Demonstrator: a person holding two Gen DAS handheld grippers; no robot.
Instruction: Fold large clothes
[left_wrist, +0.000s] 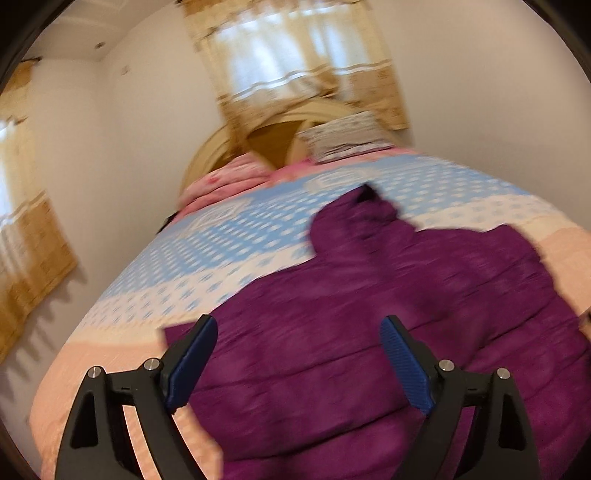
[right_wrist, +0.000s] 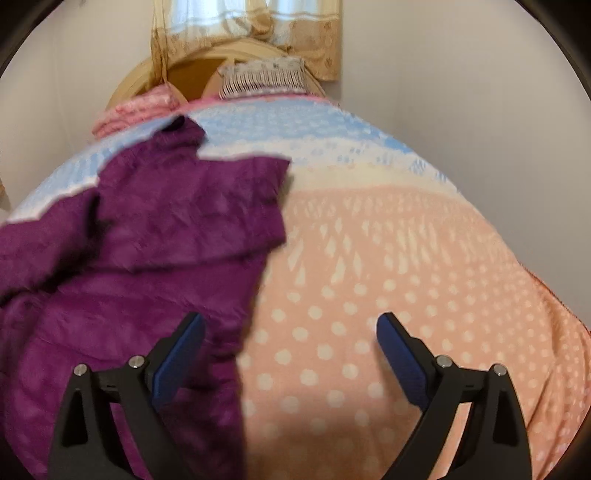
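Observation:
A large purple fleece garment (left_wrist: 388, 325) lies spread and partly folded on the bed, its dark-tipped sleeve pointing toward the pillows. It also shows in the right wrist view (right_wrist: 140, 258), on the left half. My left gripper (left_wrist: 299, 332) is open and empty, hovering above the garment's near left part. My right gripper (right_wrist: 290, 328) is open and empty above the garment's right edge, its left finger (right_wrist: 181, 354) over the purple cloth and its right finger (right_wrist: 399, 354) over the bedspread.
The bed carries a bedspread (right_wrist: 406, 277) with peach, white and blue dotted bands. A patterned pillow (right_wrist: 264, 79) and a pink folded blanket (right_wrist: 136, 110) lie by the arched headboard (left_wrist: 229, 144). Curtained windows (left_wrist: 295, 62) and white walls surround the bed.

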